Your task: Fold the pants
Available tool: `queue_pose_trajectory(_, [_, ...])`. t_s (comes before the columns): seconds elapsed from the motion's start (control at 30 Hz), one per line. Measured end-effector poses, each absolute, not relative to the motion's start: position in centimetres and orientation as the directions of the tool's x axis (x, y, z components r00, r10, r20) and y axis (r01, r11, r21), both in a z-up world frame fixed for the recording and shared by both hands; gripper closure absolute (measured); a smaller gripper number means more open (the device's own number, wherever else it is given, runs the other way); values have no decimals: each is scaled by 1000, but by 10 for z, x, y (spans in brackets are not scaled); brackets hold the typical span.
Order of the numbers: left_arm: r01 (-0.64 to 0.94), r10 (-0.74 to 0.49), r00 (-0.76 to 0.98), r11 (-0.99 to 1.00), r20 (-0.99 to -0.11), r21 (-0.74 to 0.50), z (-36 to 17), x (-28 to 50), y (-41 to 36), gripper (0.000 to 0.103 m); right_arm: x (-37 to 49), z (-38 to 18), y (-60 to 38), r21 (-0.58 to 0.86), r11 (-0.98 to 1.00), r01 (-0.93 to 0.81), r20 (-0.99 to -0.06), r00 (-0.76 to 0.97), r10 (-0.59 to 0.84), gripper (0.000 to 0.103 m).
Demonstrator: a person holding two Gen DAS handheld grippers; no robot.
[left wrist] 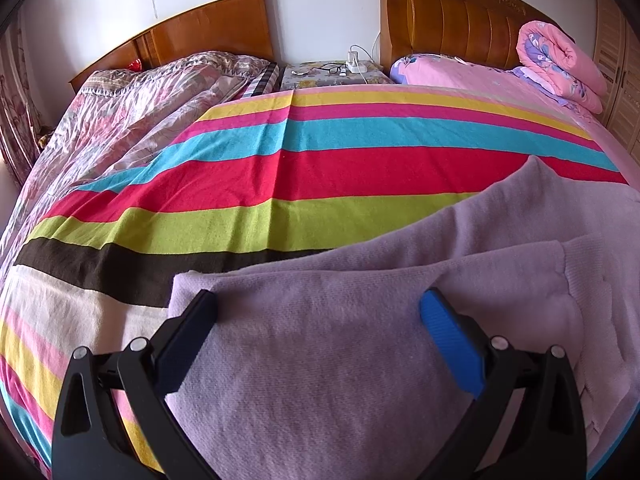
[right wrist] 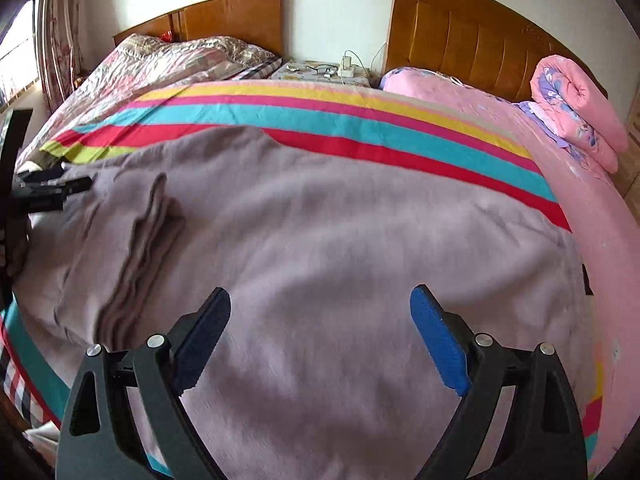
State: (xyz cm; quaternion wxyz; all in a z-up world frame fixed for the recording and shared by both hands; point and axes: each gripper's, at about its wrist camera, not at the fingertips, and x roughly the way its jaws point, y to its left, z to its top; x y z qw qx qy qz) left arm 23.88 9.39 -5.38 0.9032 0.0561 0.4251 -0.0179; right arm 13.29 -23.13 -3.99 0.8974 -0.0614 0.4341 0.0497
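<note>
The lilac pants (left wrist: 328, 360) lie spread on the striped blanket (left wrist: 320, 168), with one layer folded over at the right. My left gripper (left wrist: 320, 304) hangs just above the near left part of the cloth, open, with nothing pinched between its fingers. In the right wrist view the pants (right wrist: 340, 220) cover most of the bed, and a bunched fold ridge (right wrist: 148, 240) runs along their left side. My right gripper (right wrist: 320, 300) stands open over the flat middle of the cloth, holding nothing. The left gripper (right wrist: 60, 194) shows at the far left edge, over the pants' left end.
A rolled pink quilt (right wrist: 580, 116) lies at the back right by a wooden headboard (right wrist: 472, 32). A crumpled patterned quilt (right wrist: 168, 68) covers the left bed. Between the beds stands a nightstand (right wrist: 320, 70) with glasses and a charger. Curtains (right wrist: 60, 32) hang at the left.
</note>
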Motion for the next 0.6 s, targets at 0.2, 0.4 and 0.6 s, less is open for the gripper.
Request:
queue_pose_trajectory(0.2, [78, 21, 637, 993, -770, 92, -54, 239, 92, 1, 108, -59, -258, 13, 994, -106, -793, 604, 75, 14])
queue_pose_trajectory(0.4, [76, 24, 637, 993, -771, 94, -54, 237, 89, 1, 88, -60, -273, 46, 994, -95, -777, 623, 96, 13])
queue_pose_trajectory(0.6, [77, 23, 637, 993, -771, 94, -54, 237, 89, 1, 62, -61, -283, 70, 989, -131, -748, 649, 139, 13])
